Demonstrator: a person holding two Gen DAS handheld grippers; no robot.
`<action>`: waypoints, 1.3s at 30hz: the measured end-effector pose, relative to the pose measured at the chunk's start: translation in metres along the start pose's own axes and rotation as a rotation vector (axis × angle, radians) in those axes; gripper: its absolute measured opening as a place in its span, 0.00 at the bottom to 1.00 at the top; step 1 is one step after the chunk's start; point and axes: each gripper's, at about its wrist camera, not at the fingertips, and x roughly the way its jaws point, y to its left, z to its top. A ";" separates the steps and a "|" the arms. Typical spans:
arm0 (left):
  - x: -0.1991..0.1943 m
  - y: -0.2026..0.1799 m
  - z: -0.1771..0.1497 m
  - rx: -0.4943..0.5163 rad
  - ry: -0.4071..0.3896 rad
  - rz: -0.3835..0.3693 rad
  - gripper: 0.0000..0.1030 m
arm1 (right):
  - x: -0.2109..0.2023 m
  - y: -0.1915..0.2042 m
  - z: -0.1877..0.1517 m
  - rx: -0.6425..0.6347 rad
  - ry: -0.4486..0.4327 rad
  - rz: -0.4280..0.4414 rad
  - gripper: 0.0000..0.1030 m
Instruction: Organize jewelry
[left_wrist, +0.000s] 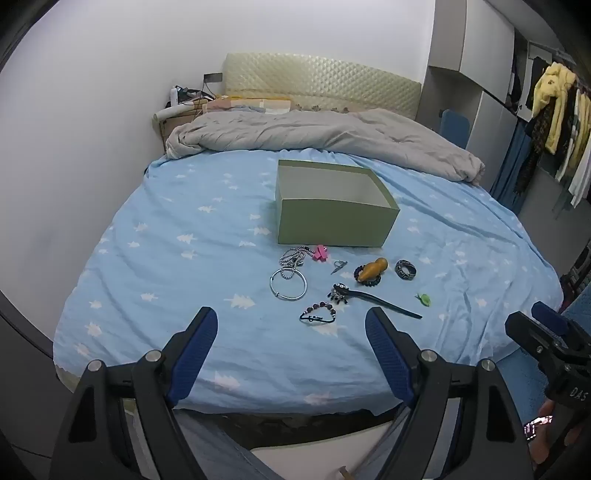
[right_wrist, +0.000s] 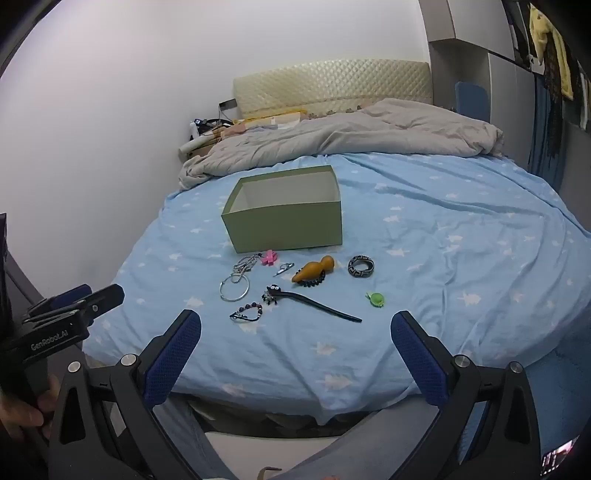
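I see both hand-held grippers, left (left_wrist: 291, 325) and right (right_wrist: 295, 328), wide over the bed (left_wrist: 166, 258); "GenRoboAI" label (right_wrist: 50, 341) shows on the left; green box (left_wrist: 332, 221) lies behind the jewelry.

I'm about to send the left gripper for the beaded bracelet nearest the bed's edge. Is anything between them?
Nothing visible does. The left gripper hangs open just short of the beaded bracelet, with only bare blue sheet between. The other jewelry lies beyond it.

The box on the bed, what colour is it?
The box is pale green outside, whitish inside; the right wrist view shows it best.
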 end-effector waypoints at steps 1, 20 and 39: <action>0.000 0.000 0.000 0.001 0.001 0.001 0.80 | 0.000 -0.001 0.000 0.005 0.001 0.003 1.00; 0.006 -0.007 -0.001 0.024 0.023 -0.001 0.80 | -0.001 -0.010 -0.002 0.036 -0.007 -0.048 1.00; 0.010 -0.010 -0.002 0.023 0.023 -0.004 0.80 | -0.002 -0.018 -0.005 0.056 -0.008 -0.050 1.00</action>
